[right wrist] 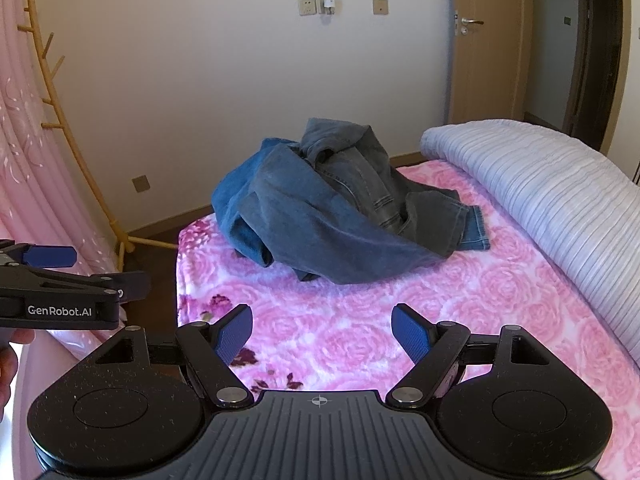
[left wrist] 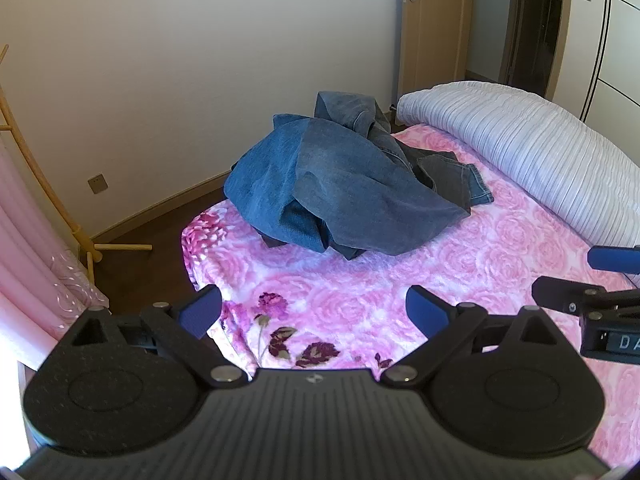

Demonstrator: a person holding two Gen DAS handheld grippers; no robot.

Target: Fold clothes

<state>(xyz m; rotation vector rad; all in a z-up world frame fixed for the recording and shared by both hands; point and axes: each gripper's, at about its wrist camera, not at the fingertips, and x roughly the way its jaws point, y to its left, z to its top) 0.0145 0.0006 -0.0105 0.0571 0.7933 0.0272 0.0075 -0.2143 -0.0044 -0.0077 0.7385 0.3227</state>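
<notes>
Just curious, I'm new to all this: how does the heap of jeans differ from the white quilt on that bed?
The jeans are blue and grey denim, dumped in a crumpled heap; the white quilt is pale, ribbed and rolled into a long bolster. The jeans sit mid-bed toward the wall, the quilt along the right edge. Both rest on the pink floral blanket, untouched.

Pile of jeans (left wrist: 344,176): blue and grey-blue denim, unfolded, heaped in a crumpled mound. Location: far left part of the bed's pink floral blanket (left wrist: 460,264), near its corner. One trouser leg with hemmed cuff (right wrist: 476,228) extends flat to the right.
</notes>
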